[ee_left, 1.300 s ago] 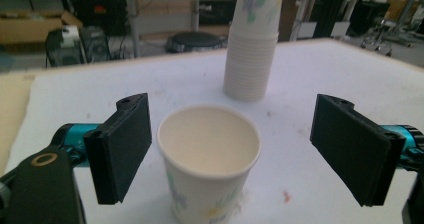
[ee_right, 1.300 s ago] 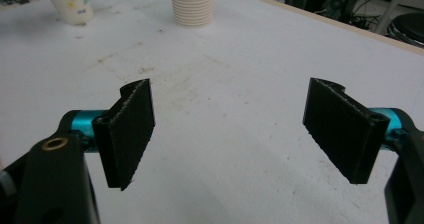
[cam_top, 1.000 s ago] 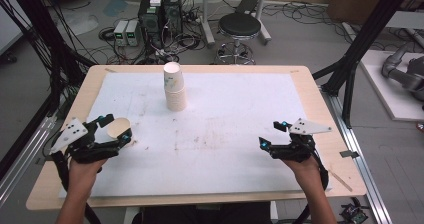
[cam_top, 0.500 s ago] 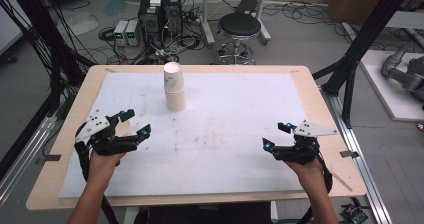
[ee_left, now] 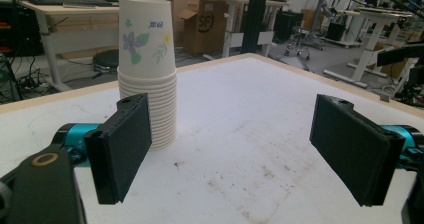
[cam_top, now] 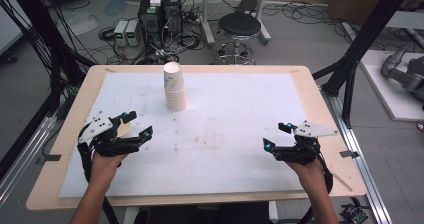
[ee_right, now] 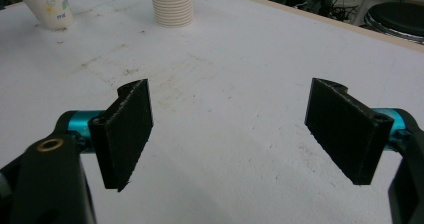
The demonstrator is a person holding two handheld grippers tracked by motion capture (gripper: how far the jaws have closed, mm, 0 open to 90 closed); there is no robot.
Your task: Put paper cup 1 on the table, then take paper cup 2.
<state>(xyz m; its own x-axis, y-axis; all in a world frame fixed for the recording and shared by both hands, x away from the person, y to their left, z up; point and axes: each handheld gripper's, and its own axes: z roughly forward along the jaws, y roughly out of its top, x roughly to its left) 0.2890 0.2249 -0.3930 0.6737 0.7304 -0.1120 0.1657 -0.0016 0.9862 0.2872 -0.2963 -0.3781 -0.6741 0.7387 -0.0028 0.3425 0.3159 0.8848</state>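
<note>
Cups [cam_top: 174, 86] stacked upside down sit far-centre on the white-covered desk [cam_top: 240, 134], with one single cup [ee_right: 45, 4] standing apart from the stack, visible at the far left of the right gripper view. Left gripper [cam_top: 134, 125] hovers near-left with fingers [ee_left: 120, 149] apart and empty, aimed at the stack; right gripper [cam_top: 277, 136] near-right, fingers [ee_right: 122, 134] also apart and empty. Looks like a reach step: next move probably needs the left gripper to close in on the top cup and pinch it lightly.
</note>
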